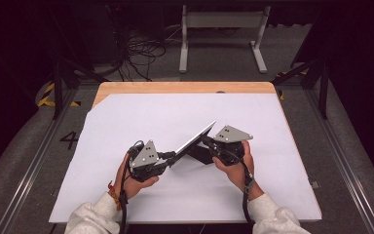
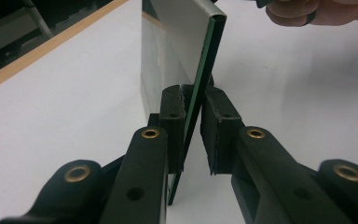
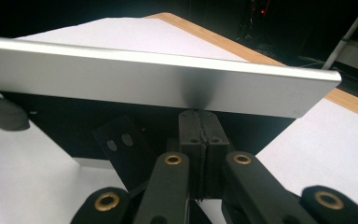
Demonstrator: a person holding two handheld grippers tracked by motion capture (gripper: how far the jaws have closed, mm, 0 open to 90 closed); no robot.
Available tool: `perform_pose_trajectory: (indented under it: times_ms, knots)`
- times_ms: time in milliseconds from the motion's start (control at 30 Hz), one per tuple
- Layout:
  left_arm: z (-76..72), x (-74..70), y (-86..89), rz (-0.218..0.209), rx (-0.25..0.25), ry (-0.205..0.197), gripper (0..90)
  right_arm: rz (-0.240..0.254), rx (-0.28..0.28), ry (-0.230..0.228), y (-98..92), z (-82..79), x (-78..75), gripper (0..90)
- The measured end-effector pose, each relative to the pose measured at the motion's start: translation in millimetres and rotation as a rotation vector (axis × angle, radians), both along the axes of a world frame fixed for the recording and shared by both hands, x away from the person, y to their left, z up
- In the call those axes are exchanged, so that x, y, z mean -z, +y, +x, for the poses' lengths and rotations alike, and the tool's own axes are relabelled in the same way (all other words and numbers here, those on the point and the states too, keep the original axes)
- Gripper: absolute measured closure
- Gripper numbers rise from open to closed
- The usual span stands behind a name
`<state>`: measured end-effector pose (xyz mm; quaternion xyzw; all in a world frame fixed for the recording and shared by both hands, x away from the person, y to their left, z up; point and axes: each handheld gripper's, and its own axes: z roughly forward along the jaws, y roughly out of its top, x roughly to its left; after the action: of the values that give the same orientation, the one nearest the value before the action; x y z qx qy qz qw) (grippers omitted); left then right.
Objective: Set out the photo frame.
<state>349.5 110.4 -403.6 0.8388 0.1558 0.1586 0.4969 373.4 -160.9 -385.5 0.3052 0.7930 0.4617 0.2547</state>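
A thin silver panel (image 1: 195, 141) with a green edge is held tilted above the white sheet, between both grippers. In the left gripper view the panel (image 2: 182, 37) stands edge-on, and my left gripper (image 2: 193, 121) is shut on its lower edge. From the high view, the left gripper (image 1: 173, 156) sits at the panel's low near end. My right gripper (image 1: 208, 142) is at the panel's raised far part. In the right gripper view its jaws (image 3: 198, 133) are pressed together just under the panel's (image 3: 168, 79) silver face. A black piece (image 3: 121, 142) lies beneath; whether the pads pinch anything I cannot tell.
A white sheet (image 1: 175, 112) covers most of a wooden table (image 1: 185, 87). The black piece (image 1: 202, 155) rests on the sheet under the panel. Beyond the table are a white frame (image 1: 221, 39), loose cables (image 1: 141, 53) and dark floor.
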Motion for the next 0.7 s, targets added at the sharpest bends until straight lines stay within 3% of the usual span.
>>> perform_pose_trajectory:
  times_ms: [300,533,700]
  knots:
    - [-2.8,-0.3,-4.5,-0.003,0.010,0.006,79.6,0.000,-0.013,0.009,3.7,0.1,-1.2,90.0]
    - [-10.7,-1.9,-9.0,0.026,0.039,-0.015,77.5,-0.010,-0.029,0.012,8.3,-0.7,-2.1,90.0]
    - [-13.5,-1.5,-6.8,0.025,0.045,-0.007,78.0,-0.008,-0.018,0.015,6.7,1.7,-2.5,90.0]
